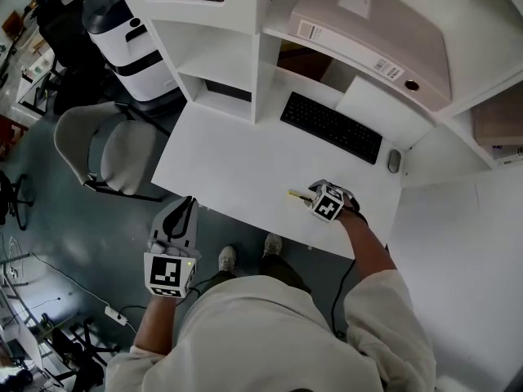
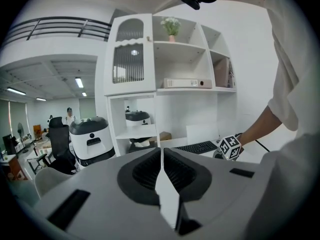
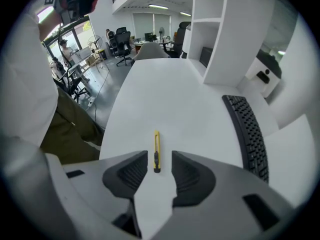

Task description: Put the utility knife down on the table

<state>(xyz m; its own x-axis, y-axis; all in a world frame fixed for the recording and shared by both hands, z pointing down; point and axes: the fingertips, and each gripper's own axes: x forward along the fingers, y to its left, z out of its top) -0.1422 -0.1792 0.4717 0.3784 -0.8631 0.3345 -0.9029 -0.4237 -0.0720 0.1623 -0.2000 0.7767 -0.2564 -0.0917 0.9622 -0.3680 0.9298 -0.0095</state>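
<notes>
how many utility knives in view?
1: the yellow utility knife lies on the table, its near end between the open jaws of the right gripper, ungripped. No others seen.

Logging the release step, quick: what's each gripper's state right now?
Left gripper: closed, holding nothing.
Right gripper: open, holding nothing; the utility knife lies on the table, its near end between the jaws, untouched.

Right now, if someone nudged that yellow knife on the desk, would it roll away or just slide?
Probably slide: the knife looks flat-sided and lies flat on the smooth desk, so rolling seems unlikely. It looks slim and straight, so it is likely stiff and light. A push near one end would probably spin it.
</notes>
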